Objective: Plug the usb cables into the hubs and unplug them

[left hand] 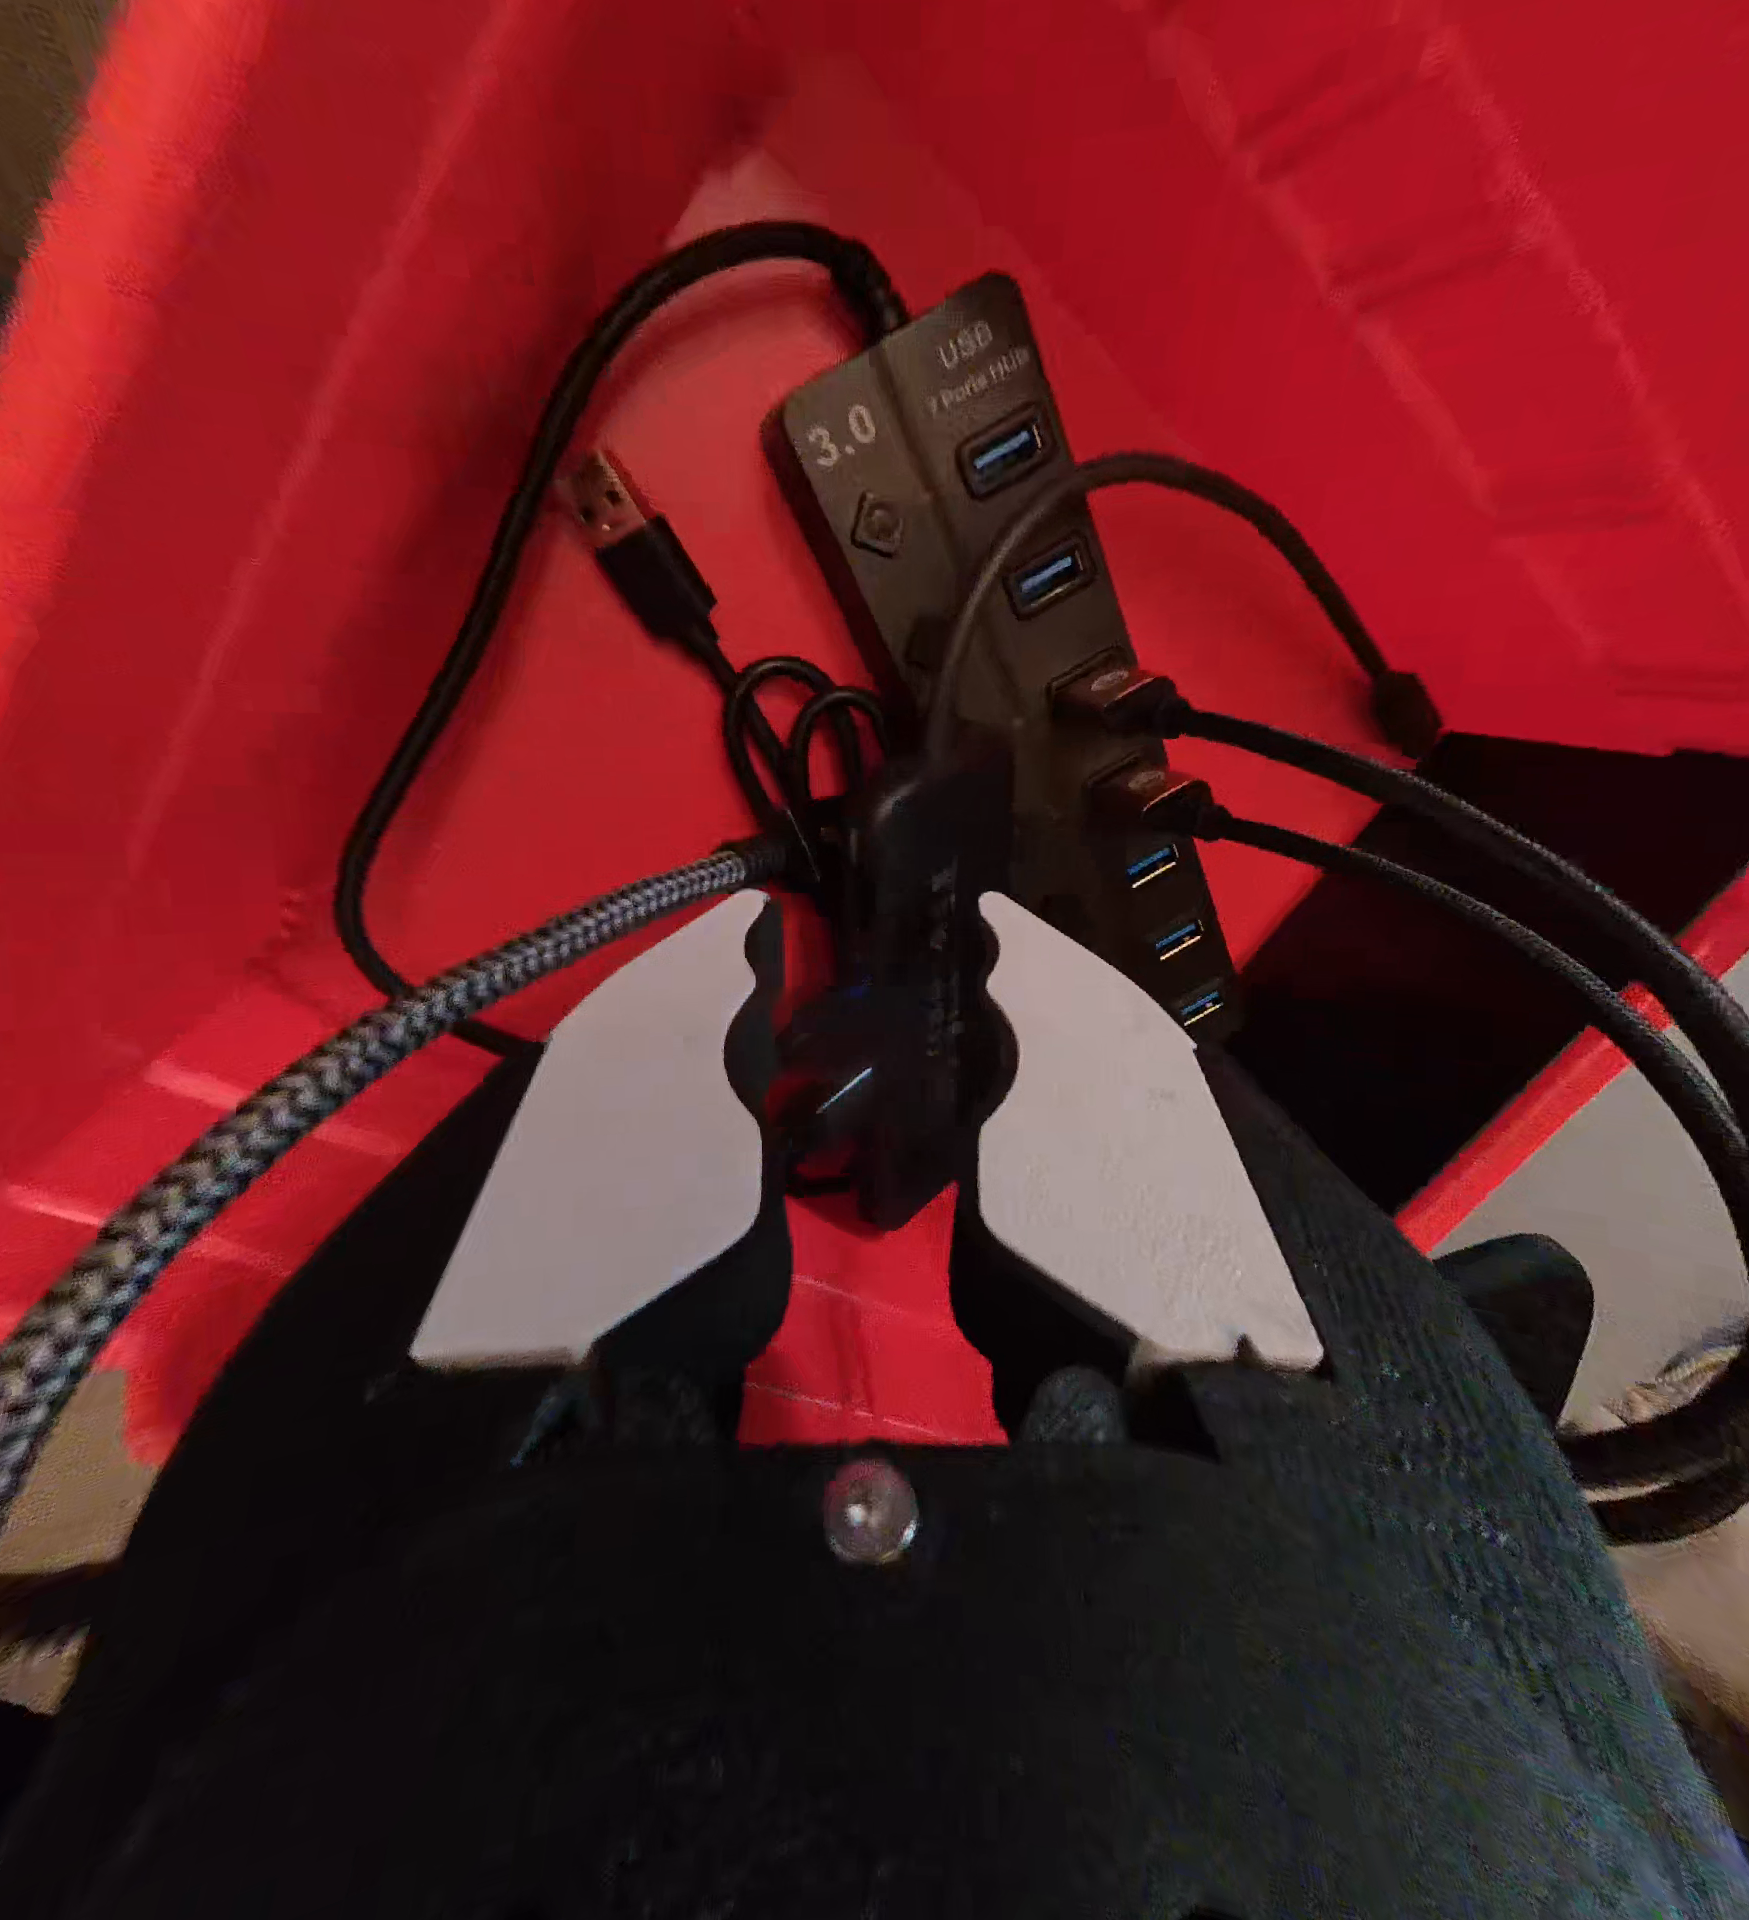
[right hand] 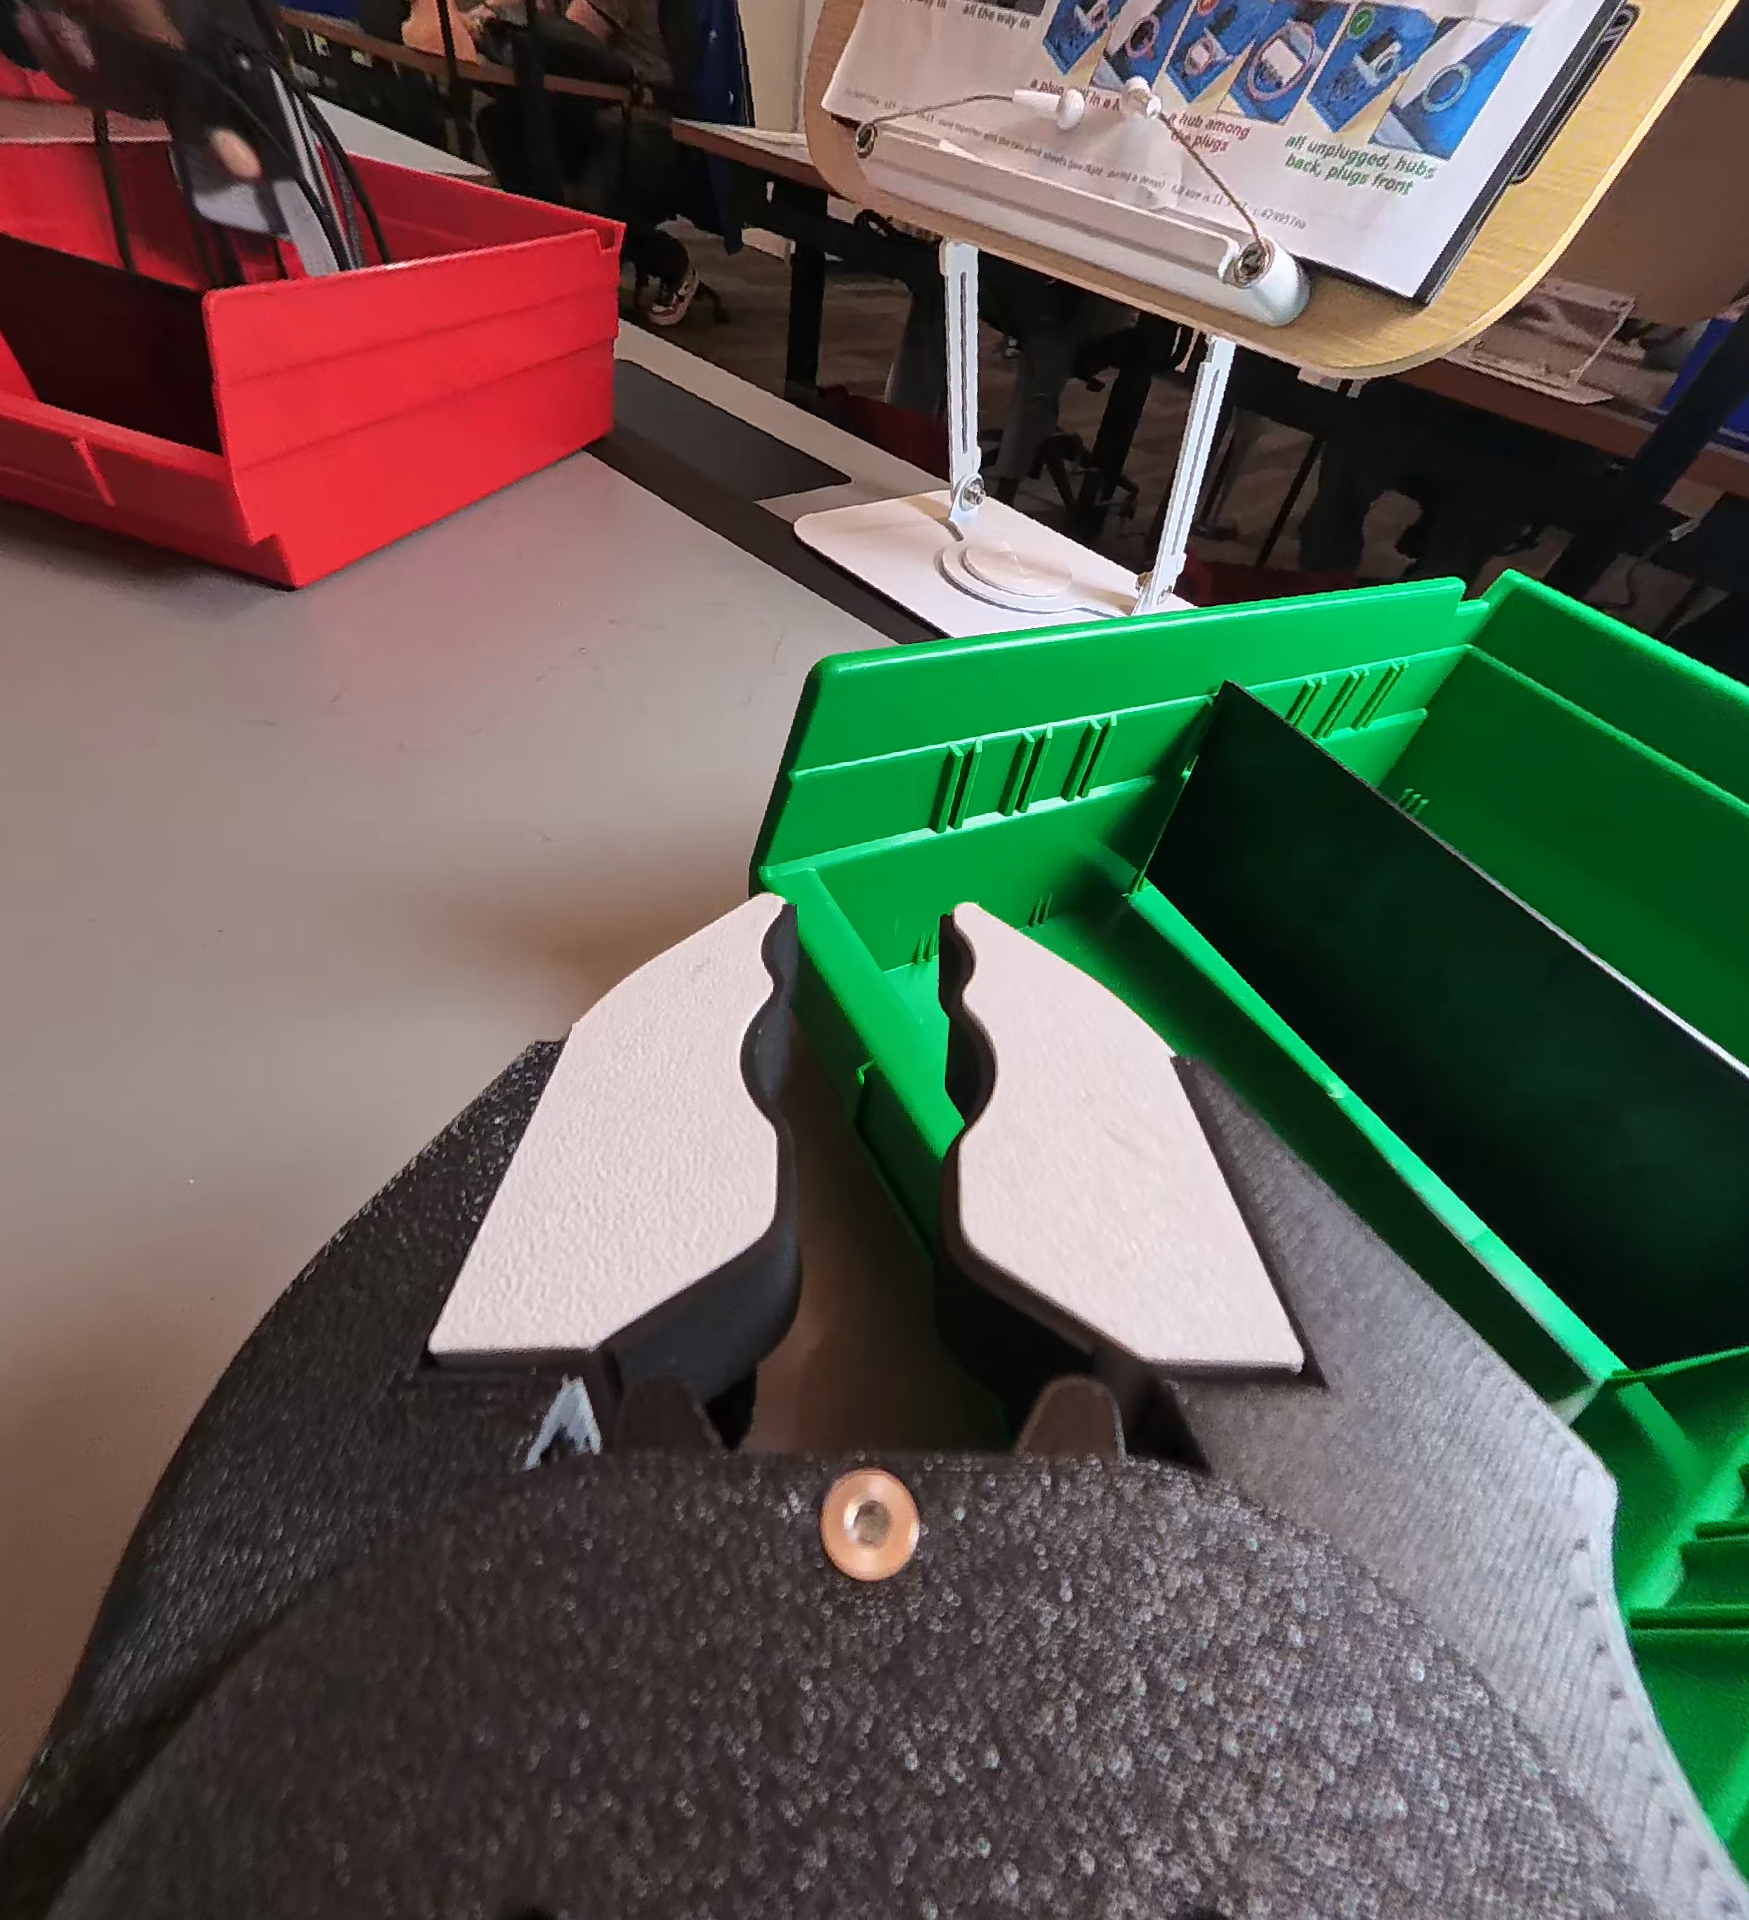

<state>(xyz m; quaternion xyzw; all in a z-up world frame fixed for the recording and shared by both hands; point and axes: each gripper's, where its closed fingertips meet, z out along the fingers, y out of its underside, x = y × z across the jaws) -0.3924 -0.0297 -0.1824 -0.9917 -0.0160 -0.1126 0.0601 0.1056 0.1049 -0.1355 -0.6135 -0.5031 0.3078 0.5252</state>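
My left gripper clamped on a small black hub over the red bin, cables crowding the long hub, my right gripper slack and empty at the green bin corner

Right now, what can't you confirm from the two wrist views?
- Left wrist view: the small black hub is blurred and half covered by the left gripper; its ports are unreadable.
- Left wrist view: the braided grey cable leaves the left edge; its far end is unseen.
- Right wrist view: the black divider hides the green bin floor behind it.
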